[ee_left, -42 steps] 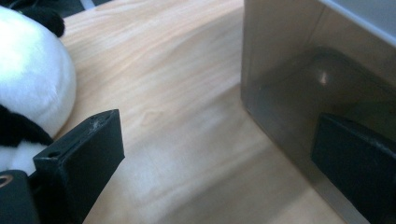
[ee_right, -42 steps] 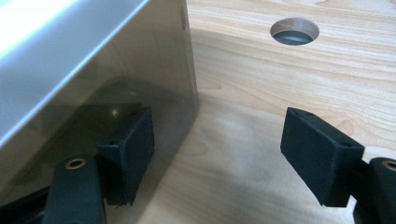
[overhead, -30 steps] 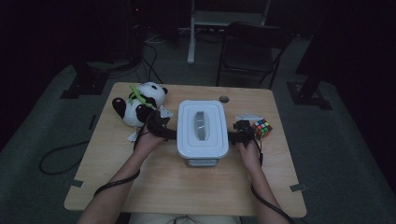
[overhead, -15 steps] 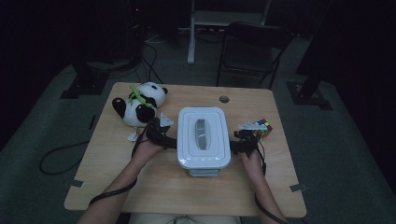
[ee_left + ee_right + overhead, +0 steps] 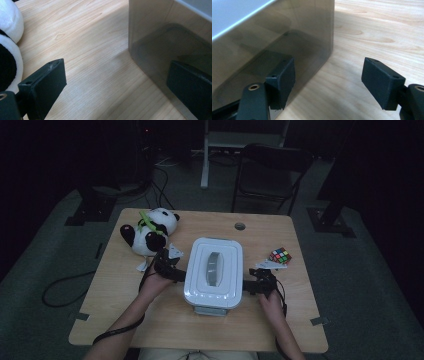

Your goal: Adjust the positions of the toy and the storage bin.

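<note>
Dim room, grey floor (image 5: pixel 365 285), a dark chair (image 5: pixel 272 170) behind the wooden table (image 5: pixel 280 227).

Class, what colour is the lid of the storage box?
White lid with a grey handle, clearest in the high view.

No writing is showing legibly anywhere. The white lid of the storage box (image 5: pixel 214 270) is carrying no label or brand that can be read, and its smoky wall in both gripper views is bare. The plush panda (image 5: pixel 148 232) is wearing a small red tag, too small to read. The coloured cube (image 5: pixel 280 255) is showing plain stickers, and the wooden worktop (image 5: pixel 125 305) is bearing no print.
</note>
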The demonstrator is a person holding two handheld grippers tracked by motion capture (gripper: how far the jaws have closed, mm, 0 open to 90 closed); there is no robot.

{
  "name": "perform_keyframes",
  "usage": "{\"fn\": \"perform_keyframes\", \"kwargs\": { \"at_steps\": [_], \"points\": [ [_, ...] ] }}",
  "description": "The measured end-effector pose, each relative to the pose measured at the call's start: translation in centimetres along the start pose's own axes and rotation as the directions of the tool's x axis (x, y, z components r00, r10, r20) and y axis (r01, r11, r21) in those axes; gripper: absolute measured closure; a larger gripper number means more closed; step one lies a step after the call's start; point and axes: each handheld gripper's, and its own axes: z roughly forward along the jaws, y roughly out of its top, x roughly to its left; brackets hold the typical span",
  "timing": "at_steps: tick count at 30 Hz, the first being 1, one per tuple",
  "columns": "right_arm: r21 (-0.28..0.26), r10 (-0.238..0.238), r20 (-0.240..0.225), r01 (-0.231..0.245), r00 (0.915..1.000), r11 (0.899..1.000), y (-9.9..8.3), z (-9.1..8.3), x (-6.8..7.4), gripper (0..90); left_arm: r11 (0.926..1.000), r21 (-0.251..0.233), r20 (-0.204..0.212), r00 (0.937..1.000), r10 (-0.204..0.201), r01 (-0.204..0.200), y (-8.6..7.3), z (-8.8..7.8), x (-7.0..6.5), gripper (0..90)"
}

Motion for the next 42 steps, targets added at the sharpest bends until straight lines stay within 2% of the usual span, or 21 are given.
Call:
{"fn": "perform_keyframes", "kwargs": {
  "at_steps": [3, 6, 9, 14, 22, 25, 29, 32, 36, 37, 42],
  "points": [
    [-0.007, -0.001, 0.003, 0.001, 1.0, 1.0, -0.2, -0.2, 0.3, 26.7, 0.9998, 0.01, -0.01, 0.9998, 0.017, -0.017, 0.1, 0.1, -0.1, 3.4],
    [-0.008, -0.001, 0.01, 0.001, 0.9999, 1.0, -0.2, -0.2, 0.4, 26.7, 0.9999, 0.012, -0.003, 0.9999, 0.011, -0.011, 0.1, 0.3, 0.0, 3.5],
    [-0.008, 0.007, -0.004, -0.008, 1.0, 1.0, -0.3, -0.3, 0.4, 26.7, 0.9999, 0.013, 0.001, 1.0, 0.01, -0.01, 0.1, 0.5, 0.1, 3.5],
    [-0.012, -0.006, 0.003, 0.006, 1.0, 1.0, -0.1, -0.6, 0.3, 26.6, 0.9997, 0.018, 0.007, 0.9998, 0.016, -0.016, 0.4, 1.0, 0.2, 3.6],
    [-0.025, 0.005, 0.02, -0.005, 0.9998, 1.0, -0.7, -1.2, 0.0, 26.5, 0.9999, 0.008, 0.04, 0.9991, 0.014, -0.015, 1.5, 1.9, 0.3, 4.0],
    [-0.021, -0.008, 0.033, 0.009, 0.9994, 1.0, -0.8, -1.4, 0.0, 26.4, 1.0, 0.002, 0.052, 0.9986, 0.004, -0.004, 1.6, 2.3, 0.6, 4.0],
    [-0.004, -0.022, 0.021, 0.023, 0.9995, 1.0, -1.0, -1.5, 0.1, 25.5, 0.9999, -0.008, 0.064, 0.9978, -0.012, 0.013, 1.5, 2.6, 0.9, 4.0],
    [0.004, -0.053, 0.025, 0.053, 0.9983, 0.999, -1.2, -1.4, 0.3, 25.5, 0.9995, -0.022, 0.064, 0.9977, -0.02, 0.022, 1.3, 2.7, 1.0, 4.0],
    [0.002, -0.07, 0.032, 0.07, 0.997, 0.998, -1.2, -1.4, 0.6, 25.5, 1.0, 0.0, 0.057, 0.9984, 0.001, -0.001, 1.3, 2.5, 1.2, 4.0],
    [0.012, -0.08, 0.014, 0.08, 0.9967, 0.997, -1.2, -1.3, 0.7, 25.5, 1.0, 0.0, 0.053, 0.9986, 0.001, -0.001, 1.1, 2.4, 1.3, 4.0],
    [0.064, -0.128, -0.001, 0.128, 0.9918, 0.99, -1.6, -0.6, 1.3, 24.1, 1.0, 0.005, 0.044, 0.999, 0.004, -0.004, 0.9, 2.1, 1.6, 4.0]
  ]
}}
